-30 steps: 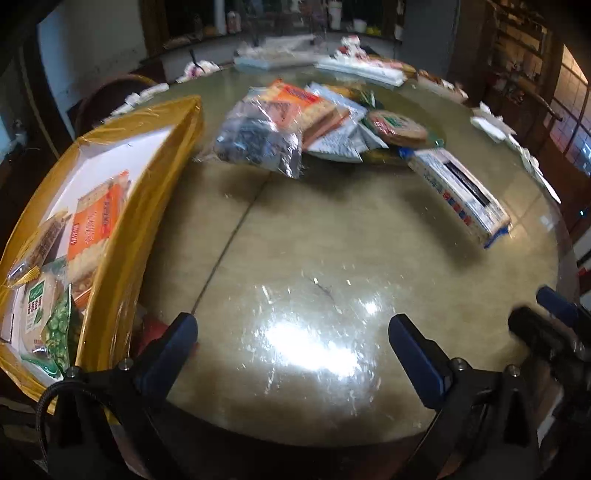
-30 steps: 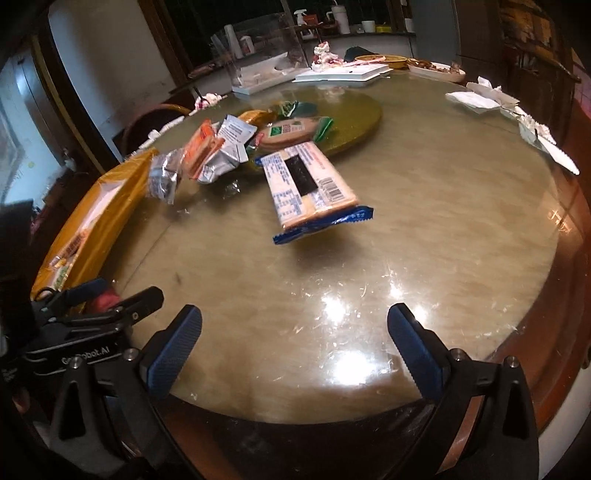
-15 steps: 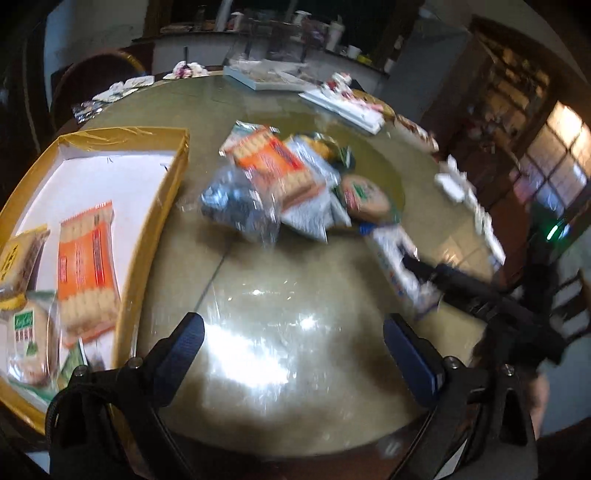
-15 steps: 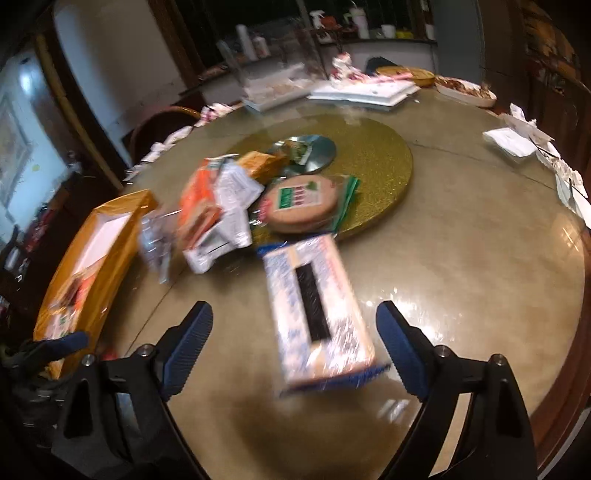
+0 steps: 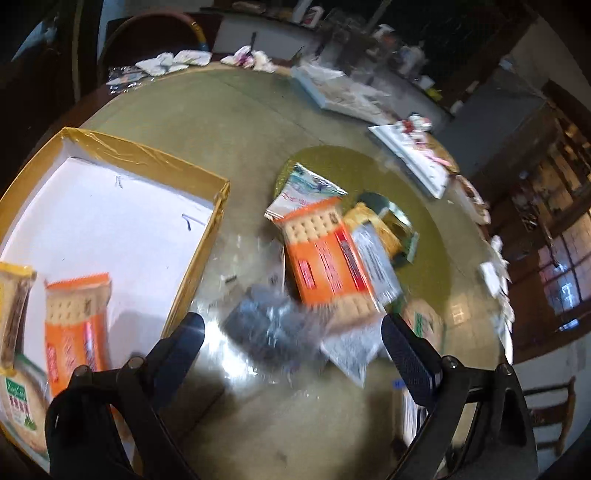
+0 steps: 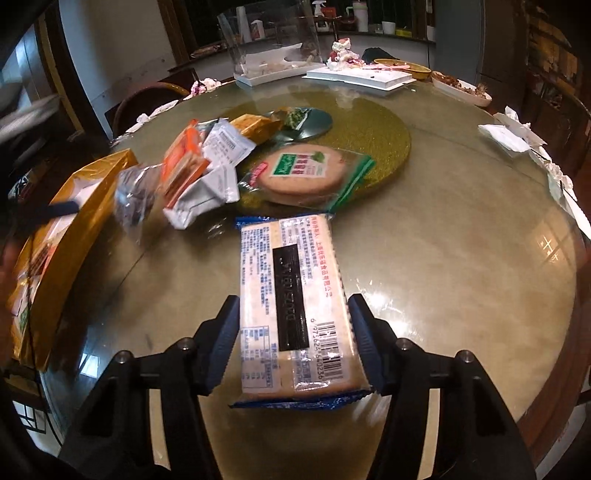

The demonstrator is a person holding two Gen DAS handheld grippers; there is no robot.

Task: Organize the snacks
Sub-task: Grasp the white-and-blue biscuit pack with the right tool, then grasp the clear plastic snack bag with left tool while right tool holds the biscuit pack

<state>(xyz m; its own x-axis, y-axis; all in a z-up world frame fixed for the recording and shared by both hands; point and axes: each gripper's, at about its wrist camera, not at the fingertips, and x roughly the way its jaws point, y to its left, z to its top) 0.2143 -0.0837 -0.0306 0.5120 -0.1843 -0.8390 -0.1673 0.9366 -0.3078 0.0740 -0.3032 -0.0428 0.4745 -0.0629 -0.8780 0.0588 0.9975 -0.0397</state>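
A round, glossy counter (image 6: 443,258) fills both views, with a gold turntable (image 6: 376,133) at its middle and glare from overhead lights on the glass. The room around it is dim: dark wood furniture, a chair (image 5: 147,33) at the far edge, a lit window (image 5: 565,280) to one side. White trays (image 6: 358,77) and crumpled napkins (image 6: 517,136) lie along the far rim.

A yellow box (image 5: 207,236) with a white floor sits at the left; inside it are an orange cracker pack (image 5: 74,325) and other packets cut off by the frame edge. The snack pile (image 5: 332,266) sits on the counter just beside the box, motion-blurred in the left view; a dark foil packet (image 5: 266,325) in it cannot be made out.

The right tongs (image 6: 295,332) have a long cracker pack (image 6: 291,295) with blue ends between them, both pads against its sides, low over the counter. Its label shows small Chinese print, a black band and a barcode; I cannot read the words. A round biscuit pack (image 6: 303,173) with a green label lies beyond it.

The left tongs (image 5: 291,354) stand wide, holding nothing, above the pile.
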